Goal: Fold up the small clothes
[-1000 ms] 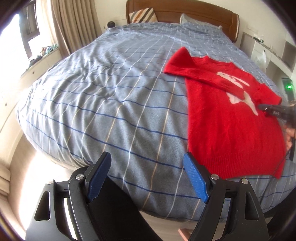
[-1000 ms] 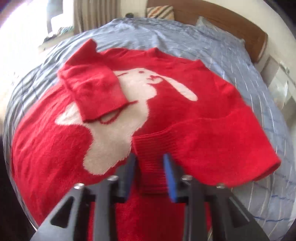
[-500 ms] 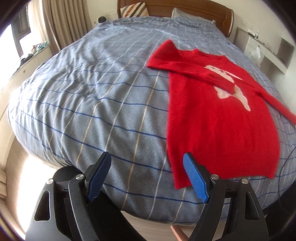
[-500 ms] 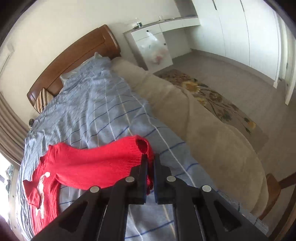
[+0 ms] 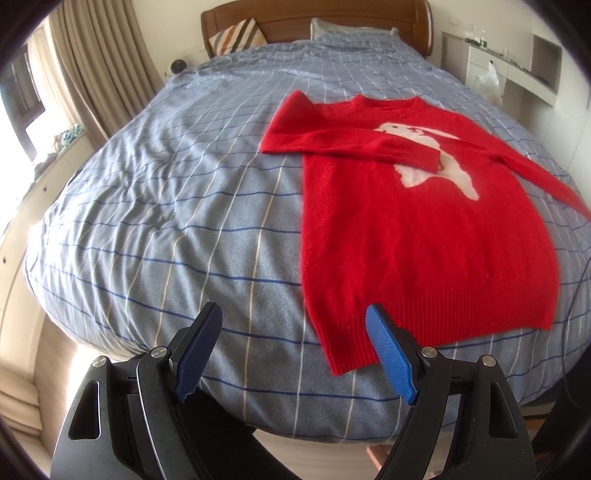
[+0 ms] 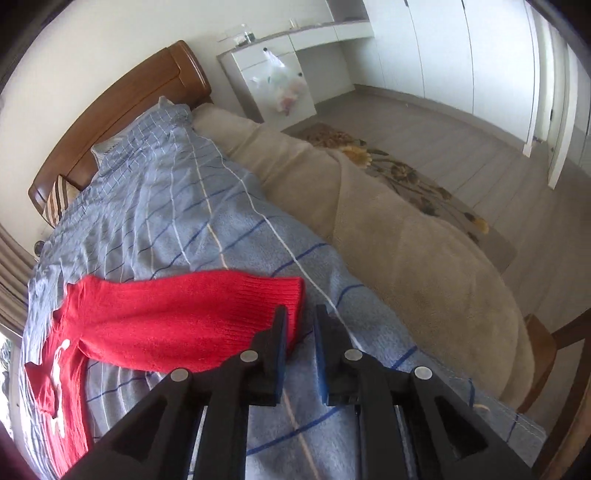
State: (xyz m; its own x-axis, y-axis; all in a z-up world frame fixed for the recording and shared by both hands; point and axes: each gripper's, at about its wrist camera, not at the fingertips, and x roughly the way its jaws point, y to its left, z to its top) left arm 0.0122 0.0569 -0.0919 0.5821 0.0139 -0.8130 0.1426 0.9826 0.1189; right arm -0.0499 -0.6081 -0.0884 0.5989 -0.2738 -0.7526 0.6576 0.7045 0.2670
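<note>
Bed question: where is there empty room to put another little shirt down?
The widest bare stretch of blanket lies between the red sweater and the curtain side. Another bare strip runs from the sweater's collar up to the pillows. Crowded: the sweater's side, where its outstretched sleeve reaches almost to the blanket's edge beside the beige cover.
</note>
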